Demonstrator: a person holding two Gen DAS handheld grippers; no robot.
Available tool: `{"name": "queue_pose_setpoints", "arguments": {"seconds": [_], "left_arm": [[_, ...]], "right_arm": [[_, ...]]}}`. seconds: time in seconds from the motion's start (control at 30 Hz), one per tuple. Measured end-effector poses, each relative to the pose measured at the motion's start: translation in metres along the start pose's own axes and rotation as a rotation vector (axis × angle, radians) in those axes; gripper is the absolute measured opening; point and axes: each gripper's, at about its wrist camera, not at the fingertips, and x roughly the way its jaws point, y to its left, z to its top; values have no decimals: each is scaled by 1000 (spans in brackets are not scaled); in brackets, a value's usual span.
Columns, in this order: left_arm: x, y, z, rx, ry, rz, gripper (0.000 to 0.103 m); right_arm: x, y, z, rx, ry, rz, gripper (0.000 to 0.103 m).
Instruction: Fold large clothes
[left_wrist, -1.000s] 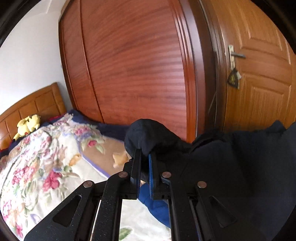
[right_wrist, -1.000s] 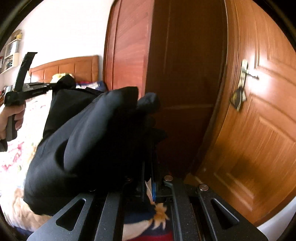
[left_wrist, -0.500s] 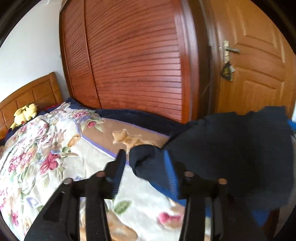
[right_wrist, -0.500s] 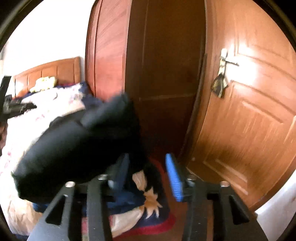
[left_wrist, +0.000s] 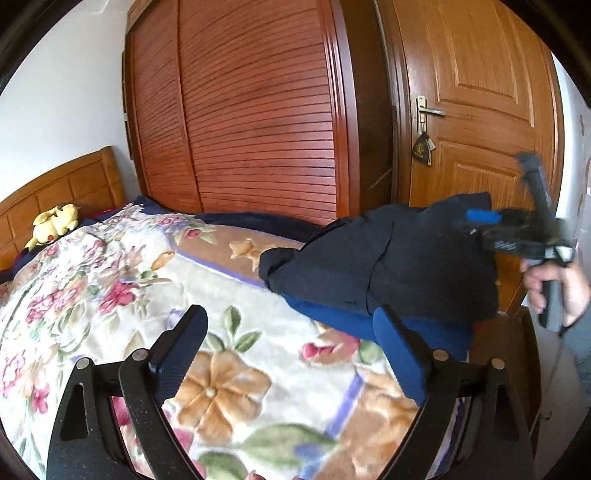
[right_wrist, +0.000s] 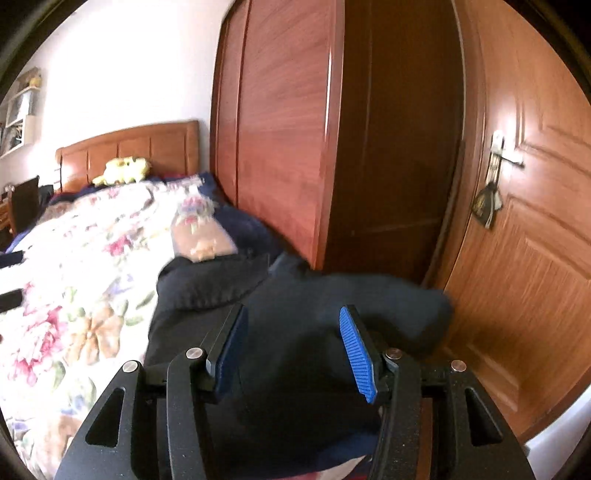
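Looks like a fold just got laid: the dark garment sits bunched at the bed's far corner. Left gripper is opening wide, empty; right gripper half-open, gripping nothing. Next probably needs regrasping an edge.

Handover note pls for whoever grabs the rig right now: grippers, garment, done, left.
Left gripper: jaws opening wide, nothing between them, over the floral blanket.
Right gripper: open, not clamping; above the dark garment.
Garment: bunched in a heap at the bed's foot end, near the door, resting free of both grippers.
Done: garment laid down on the bed.
Left: whether the fold is complete cannot be told; probably regrasp, tidy.
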Motion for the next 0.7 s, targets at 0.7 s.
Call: {"name": "queue_pose_setpoints", "arguments": {"seconds": [0.7], "left_arm": [[-104, 66, -96, -124, -1, 151, 92]], "right_arm": [[-72, 103, 29, -90, -42, 182, 54]]}}
